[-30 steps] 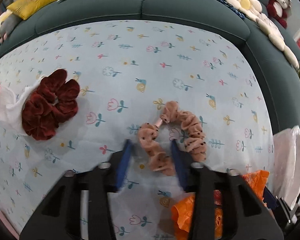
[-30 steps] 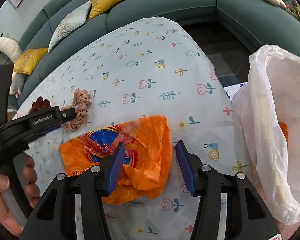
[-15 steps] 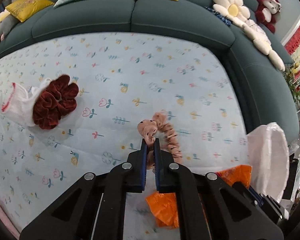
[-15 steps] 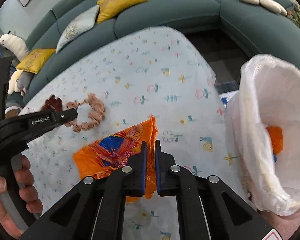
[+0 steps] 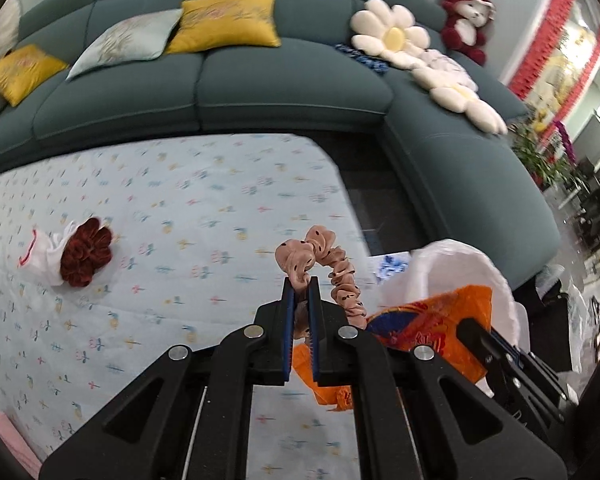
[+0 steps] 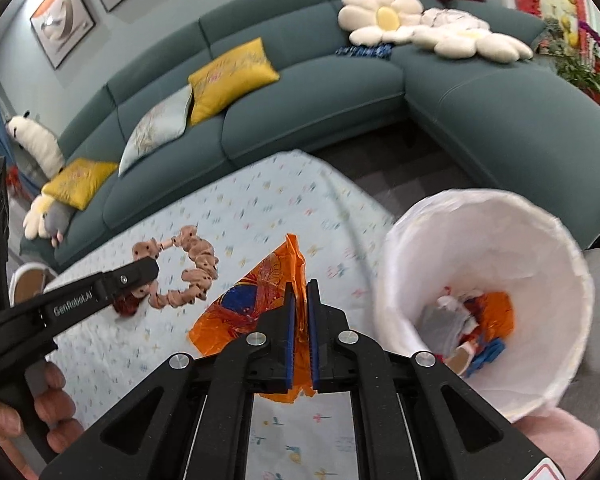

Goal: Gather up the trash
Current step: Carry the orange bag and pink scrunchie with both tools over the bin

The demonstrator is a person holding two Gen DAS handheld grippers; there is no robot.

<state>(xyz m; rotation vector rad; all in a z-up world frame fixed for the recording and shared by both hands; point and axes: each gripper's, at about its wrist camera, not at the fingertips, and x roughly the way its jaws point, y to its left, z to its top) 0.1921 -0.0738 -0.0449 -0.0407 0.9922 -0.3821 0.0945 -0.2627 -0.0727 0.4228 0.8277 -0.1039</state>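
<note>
Left tongs (image 5: 301, 280) are pinching the pink dotted scrunchie (image 5: 332, 264) above the flowered worktop (image 5: 180, 240); right tongs (image 6: 301, 286) are clamping the orange wrapper (image 6: 252, 300) beside the white-lined bin (image 6: 480, 240), trash lying inside.

Bin mouth (image 6: 480, 264) open, unobstructed; red scrunchie (image 5: 86, 257) on cloth (image 5: 188, 208) far left; sofa (image 5: 284, 80) behind.

Ruffled cloth scrunchie (image 5: 332, 264), glossy crinkled plastic wrapper (image 6: 256, 296), thin plastic bin liner (image 6: 500, 240), printed cloth tablecloth (image 5: 180, 208)
</note>
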